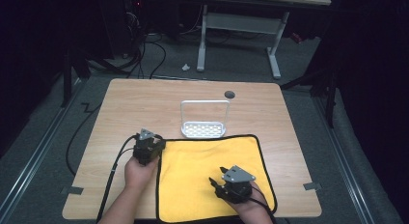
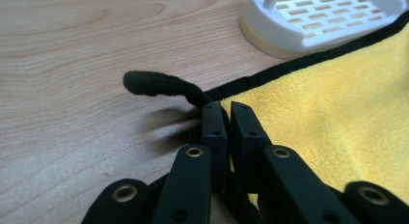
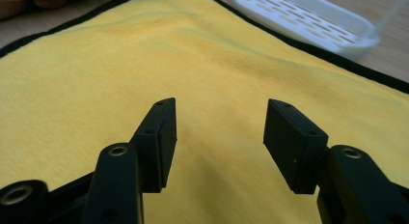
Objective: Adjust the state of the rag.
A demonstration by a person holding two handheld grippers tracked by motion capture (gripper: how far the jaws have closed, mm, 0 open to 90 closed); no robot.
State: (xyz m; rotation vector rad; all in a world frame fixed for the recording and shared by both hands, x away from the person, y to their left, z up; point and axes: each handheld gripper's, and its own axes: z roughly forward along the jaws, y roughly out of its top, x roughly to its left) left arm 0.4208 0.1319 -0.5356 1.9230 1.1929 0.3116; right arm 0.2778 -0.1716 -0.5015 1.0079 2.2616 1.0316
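Note:
A yellow cloth point(image 1: 212, 171) with a black hem lies flat on the near half of the wooden table point(image 1: 144, 103). My left gripper point(image 1: 156, 146) sits at the cloth's far left corner. In the left gripper view its jaws point(image 2: 227, 108) are pressed together on the cloth point(image 2: 328, 103) at the hem, and the black corner tip point(image 2: 154, 84) curls up beyond them. My right gripper point(image 1: 217, 175) hovers over the near right part of the cloth. Its jaws point(image 3: 219, 118) stand wide apart with only the cloth point(image 3: 193, 55) below them.
A white slotted tray point(image 1: 203, 130) with a tall wire handle stands just beyond the cloth's far edge, close to both grippers' fronts point(image 2: 318, 16) point(image 3: 308, 21). A dark round grommet point(image 1: 229, 94) sits near the table's far edge. Another desk's legs stand on the floor behind.

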